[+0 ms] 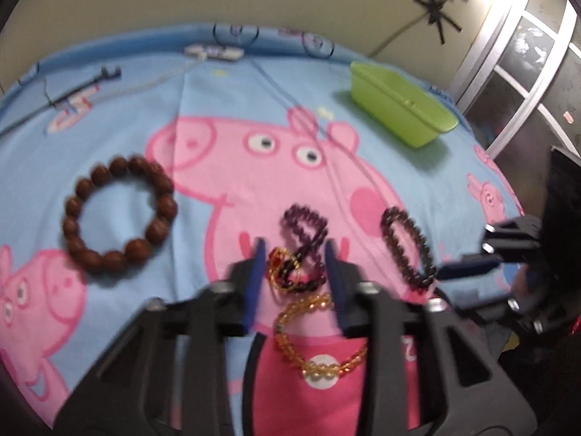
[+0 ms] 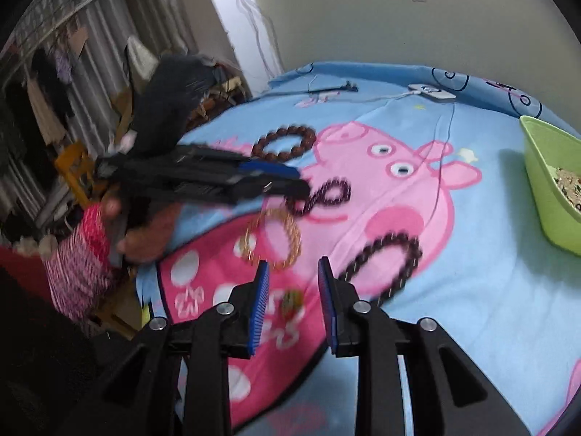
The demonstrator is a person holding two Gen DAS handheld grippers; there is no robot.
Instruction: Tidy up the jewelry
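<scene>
Left wrist view has your left gripper [image 1: 296, 276] low in the middle of the frame, its blue pads a narrow way apart and clamping nothing. Between the pads you see a purple bead bracelet [image 1: 305, 239] twisted into a figure eight, and just below it an amber bead bracelet [image 1: 316, 341]; both lie on the cartoon-pig blanket [image 1: 218, 109]. Motion blur keeps you from telling whether either pad touches the beads. A brown wooden bead bracelet [image 1: 120, 214] lies well apart at centre left. A dark bead bracelet [image 1: 408, 247] lies right of centre, with your right gripper [image 1: 468, 269] reaching in from the right edge, its tip just beside that loop. The green tub [image 1: 399, 109] sits at the upper right, well apart from all four bracelets.

In the right wrist view your right gripper's pads are likewise slightly parted and hold nothing; the dark bracelet shows just right of the right-hand pad. The tub, at the right edge, holds a pale speckled jumble too blurred to identify.
</scene>
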